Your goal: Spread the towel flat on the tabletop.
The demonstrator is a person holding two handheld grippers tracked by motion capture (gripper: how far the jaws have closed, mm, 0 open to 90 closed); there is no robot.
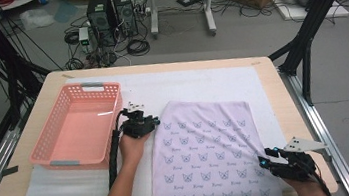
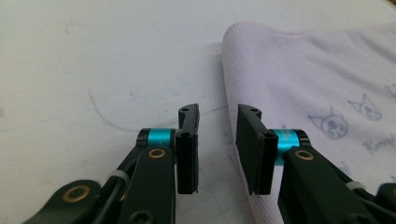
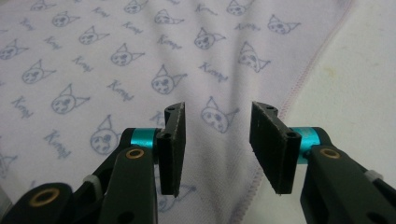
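Towel (image 1: 209, 154) flat on counter (image 1: 260, 75), long axis running away from the person. Left gripper (image 2: 217, 135) at its far left corner, jaws narrowly parted, edge just beside them, not pinched. Right gripper (image 3: 217, 140) over near right edge, jaws parted, empty.

Table (image 1: 270, 73): mat (image 1: 200, 79) (cloth (image 1: 209, 149), basket (image 1: 75, 125)).

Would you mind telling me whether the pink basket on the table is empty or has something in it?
Empty: the high view shows the pink basket with only its bare floor inside.
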